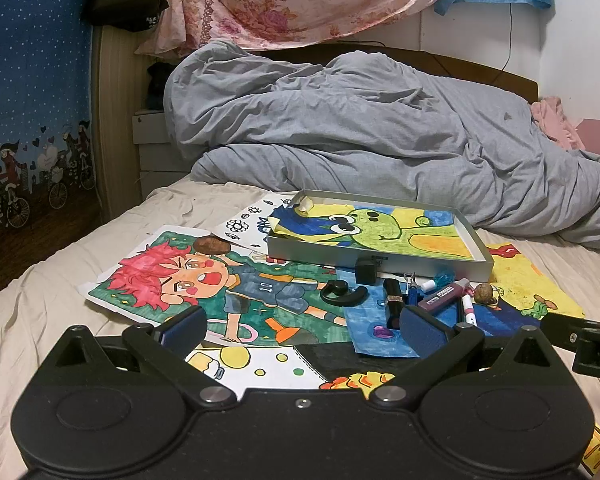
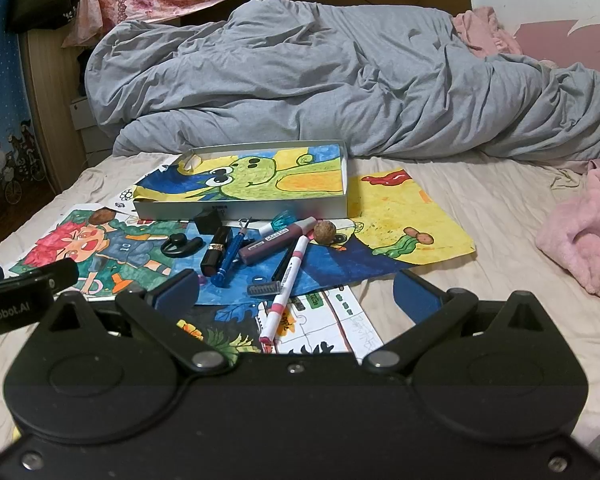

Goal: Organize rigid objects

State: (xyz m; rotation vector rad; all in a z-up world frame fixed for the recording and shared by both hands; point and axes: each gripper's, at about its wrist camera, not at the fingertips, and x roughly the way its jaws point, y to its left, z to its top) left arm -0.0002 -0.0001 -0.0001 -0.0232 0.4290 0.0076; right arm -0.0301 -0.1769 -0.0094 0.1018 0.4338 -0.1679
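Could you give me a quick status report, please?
Both hand-held grippers, left and right, open, empty. Small items loose before tray. Path clear.

The number "10" stands in white on the blue jersey of the red-haired boy in the football drawing (image 1: 228,284), and it reads the same in the right wrist view (image 2: 126,246). The left gripper's black body (image 2: 16,300), at the left edge of the right wrist view, carries pale lettering cut off by the frame: "nRobot.AI". Print on the purple tube (image 2: 276,238) and the pink-banded marker (image 2: 286,284) is too small to read.
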